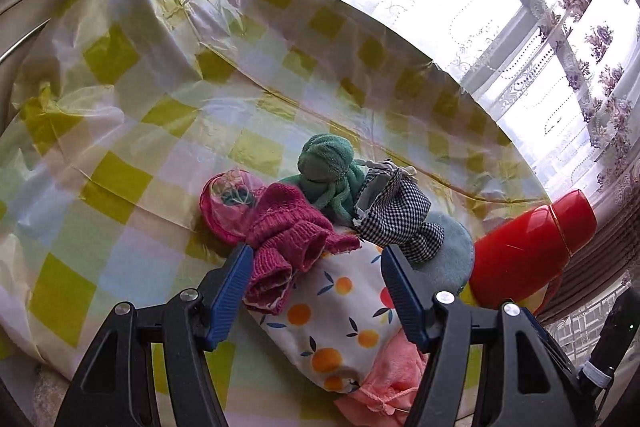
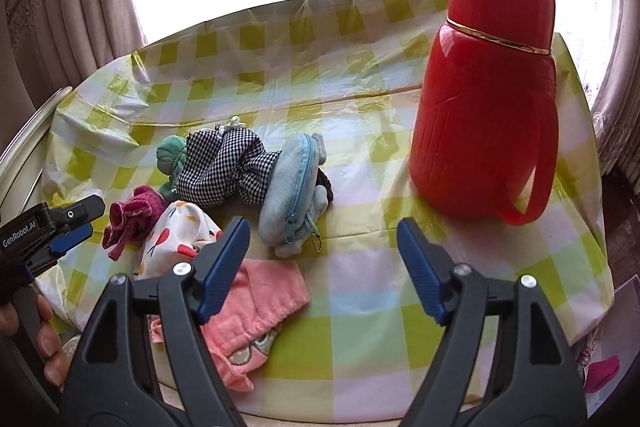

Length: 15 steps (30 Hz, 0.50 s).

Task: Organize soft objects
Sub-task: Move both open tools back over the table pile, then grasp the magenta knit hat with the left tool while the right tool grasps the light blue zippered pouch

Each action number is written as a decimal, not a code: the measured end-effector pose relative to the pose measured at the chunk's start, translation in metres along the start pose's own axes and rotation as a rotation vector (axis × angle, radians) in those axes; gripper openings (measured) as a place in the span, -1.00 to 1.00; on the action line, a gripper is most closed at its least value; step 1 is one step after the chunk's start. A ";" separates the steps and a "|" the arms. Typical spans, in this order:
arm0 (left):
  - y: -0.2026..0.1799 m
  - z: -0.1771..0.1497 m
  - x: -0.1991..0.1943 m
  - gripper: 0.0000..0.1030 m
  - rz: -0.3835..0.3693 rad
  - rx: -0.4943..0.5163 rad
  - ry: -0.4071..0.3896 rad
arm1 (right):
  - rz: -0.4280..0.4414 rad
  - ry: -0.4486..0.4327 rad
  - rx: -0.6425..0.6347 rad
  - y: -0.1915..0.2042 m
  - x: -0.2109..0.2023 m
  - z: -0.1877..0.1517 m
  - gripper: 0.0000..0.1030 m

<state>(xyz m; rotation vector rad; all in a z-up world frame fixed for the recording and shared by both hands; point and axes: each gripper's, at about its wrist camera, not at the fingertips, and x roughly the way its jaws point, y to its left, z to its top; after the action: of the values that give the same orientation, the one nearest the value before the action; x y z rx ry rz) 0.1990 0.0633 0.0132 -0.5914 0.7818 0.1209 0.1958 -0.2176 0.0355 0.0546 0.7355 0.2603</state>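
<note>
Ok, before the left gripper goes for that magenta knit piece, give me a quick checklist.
1. left gripper open: ok.
2. magenta knit piece between its fingers: ok, near the left one.
3. Knit free of neighbours: not ok, it overlaps the orange-print pouch.
4. right gripper open and holding nothing: ok.
5. red thermos upright, apart from the pile: ok.
6. Destination for the knit: cannot tell.

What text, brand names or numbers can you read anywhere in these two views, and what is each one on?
"GenRobot.AI": white lettering on the black body of the left gripper, seen at the left edge of the right wrist view.
Nothing else is readable: the red thermos, the checked tablecloth and the soft items, such as the orange-print pouch, show only patterns, no lettering.
</note>
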 end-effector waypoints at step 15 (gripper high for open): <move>0.026 0.010 0.068 0.09 0.078 -0.048 0.145 | -0.005 0.102 -0.034 0.011 0.079 0.016 0.54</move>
<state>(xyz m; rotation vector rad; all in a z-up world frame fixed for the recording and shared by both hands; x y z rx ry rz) 0.2457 0.0833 -0.0407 -0.6206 0.9454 0.1702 0.2602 -0.1859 -0.0028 0.0066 0.8327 0.2721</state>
